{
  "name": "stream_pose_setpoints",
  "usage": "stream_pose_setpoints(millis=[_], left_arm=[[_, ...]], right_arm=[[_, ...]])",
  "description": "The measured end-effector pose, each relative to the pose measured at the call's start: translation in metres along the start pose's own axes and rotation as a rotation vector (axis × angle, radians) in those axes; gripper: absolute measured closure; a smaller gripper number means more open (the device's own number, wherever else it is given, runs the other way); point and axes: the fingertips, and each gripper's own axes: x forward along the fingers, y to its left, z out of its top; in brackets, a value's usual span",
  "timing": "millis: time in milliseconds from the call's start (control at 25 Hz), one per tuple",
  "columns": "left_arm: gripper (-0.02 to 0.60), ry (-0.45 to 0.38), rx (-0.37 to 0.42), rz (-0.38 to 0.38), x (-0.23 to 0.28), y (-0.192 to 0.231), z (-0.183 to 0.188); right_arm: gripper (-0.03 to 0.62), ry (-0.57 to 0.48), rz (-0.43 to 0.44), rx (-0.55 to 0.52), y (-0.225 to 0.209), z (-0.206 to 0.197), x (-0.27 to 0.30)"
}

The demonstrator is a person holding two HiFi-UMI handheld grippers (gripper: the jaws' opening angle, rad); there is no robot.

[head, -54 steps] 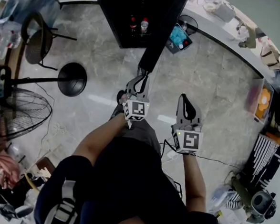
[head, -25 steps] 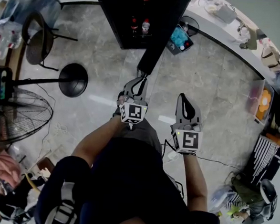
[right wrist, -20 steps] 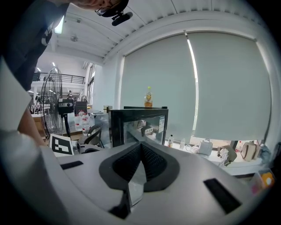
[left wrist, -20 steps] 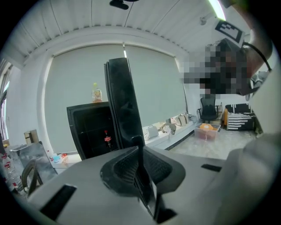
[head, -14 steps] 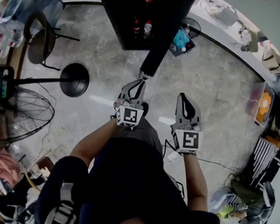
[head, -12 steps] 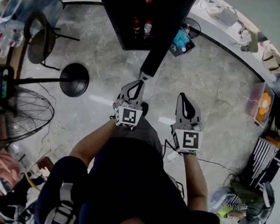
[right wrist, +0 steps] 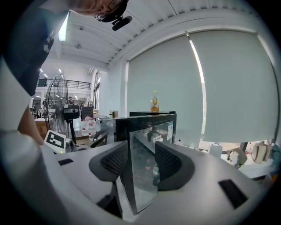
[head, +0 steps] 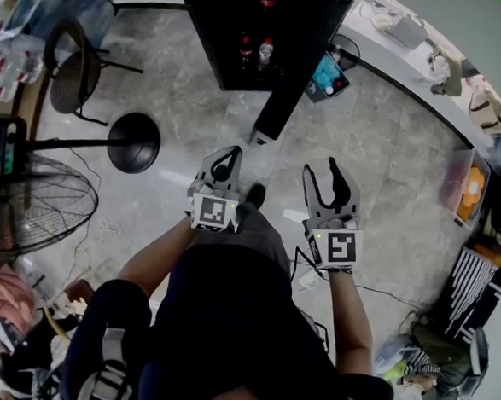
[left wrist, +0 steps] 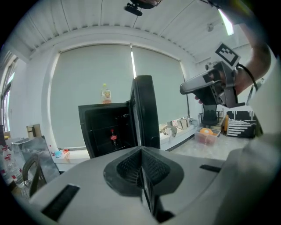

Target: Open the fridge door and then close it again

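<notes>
Nearest, at 6 o'clock in the head view, are the person's torso and two forearms reaching forward. The left gripper (head: 228, 157) sits at about 11 o'clock from the torso and the right gripper (head: 325, 168) at about 1 o'clock, each with its marker cube (head: 214, 211) toward the body. Both hang above the grey marble floor (head: 381, 161).

The left gripper's fingers (left wrist: 131, 167) have just been closing. They are now clenched flat together with nothing between them. The right gripper's fingers (right wrist: 115, 160) have just been opening. They stand released with a clear gap, and their pads press on nothing. The right gripper view shows the glass door's edge through that gap. In the head view this gripper sits just to the 3 o'clock side of the door's free end, not touching it.

Beyond the grippers, at 12 o'clock, the door (head: 283, 95) stands swung wide open. It is edge-on to the person, with its free end pointing back between the two grippers. Further on, also at 12 o'clock, is the black fridge (head: 212, 21) with its cavity exposed. Two bottles (head: 246, 44) stand inside it, and a yellowish bottle (right wrist: 154, 103) stands on its top.

At 9 to 10 o'clock are a round black stand base (head: 133, 141), a wire fan (head: 27, 213) and a chair (head: 67, 71). A curved white surface (head: 397, 60) carrying clutter runs from 1 to 3 o'clock.
</notes>
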Motion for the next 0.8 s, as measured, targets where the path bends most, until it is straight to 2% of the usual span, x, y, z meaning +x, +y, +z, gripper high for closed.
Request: stream_pose_setpoints(millis=[400, 800], left_arm=[[0.560, 0.002, -0.001, 0.041, -0.035, 0.034, 0.009], [0.560, 0.023, 0.009, 0.130, -0.069, 0.082, 0.005]], right_arm=[[0.310, -0.045, 0.079, -0.013, 0.024, 0.036, 0.009], [0.293, -0.125, -0.009, -0.105, 0.061, 0.078, 0.036]])
